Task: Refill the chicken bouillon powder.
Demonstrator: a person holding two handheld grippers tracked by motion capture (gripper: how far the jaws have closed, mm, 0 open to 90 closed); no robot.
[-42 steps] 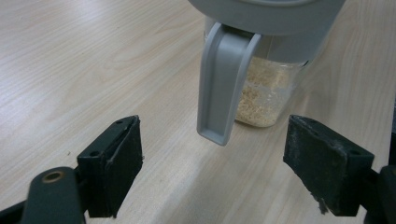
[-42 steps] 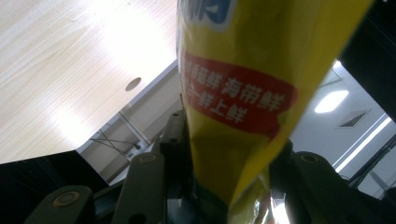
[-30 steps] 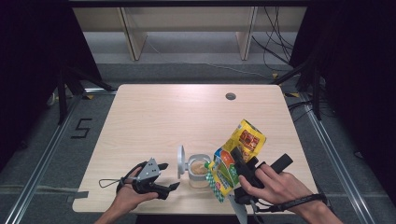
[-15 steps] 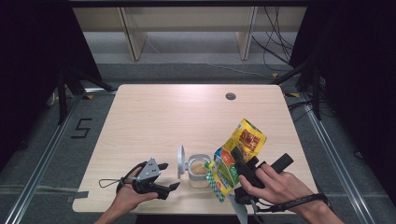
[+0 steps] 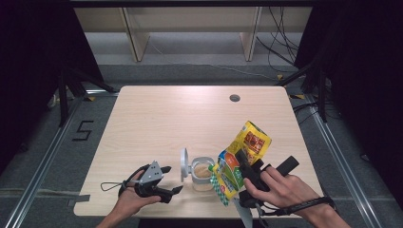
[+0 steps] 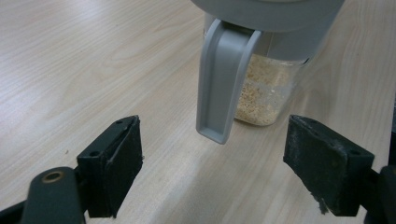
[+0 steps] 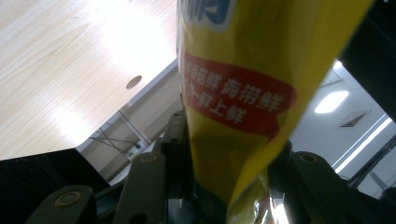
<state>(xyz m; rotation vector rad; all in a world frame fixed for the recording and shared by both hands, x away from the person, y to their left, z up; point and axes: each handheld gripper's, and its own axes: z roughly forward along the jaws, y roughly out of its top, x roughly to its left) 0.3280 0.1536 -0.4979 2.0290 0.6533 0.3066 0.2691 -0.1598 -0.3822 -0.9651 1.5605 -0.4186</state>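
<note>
We find the right tool (image 5: 247, 178) clamped on a yellow bag (image 5: 241, 156), which it holds tilted above the worktop (image 5: 190, 114) with the lower end leaning toward a small clear jar (image 5: 203, 172). In the right gripper view the bag (image 7: 233, 102) runs straight up between the two black jaws, and these press on it from both sides.

The jar stands near the front edge of the worktop, between the two hands. Its grey lid (image 5: 183, 164) is swung open and stands upright at the jar's left side. In the left gripper view the jar (image 6: 261, 93) holds a pale, grainy filling, well short of the rim as far as we can tell, and the grey latch (image 6: 223, 84) of the lid hangs down in front of it.

The left tool (image 5: 171, 183) rests low on the worktop, just left of the jar, with its jaws wide apart and nothing between them.

Our assessment: opening the jar is done and the bag is brought into position. We cannot tell whether anything is falling from the bag at this moment. Topping up the jar, setting the bag down and closing the lid appear to remain.
</note>
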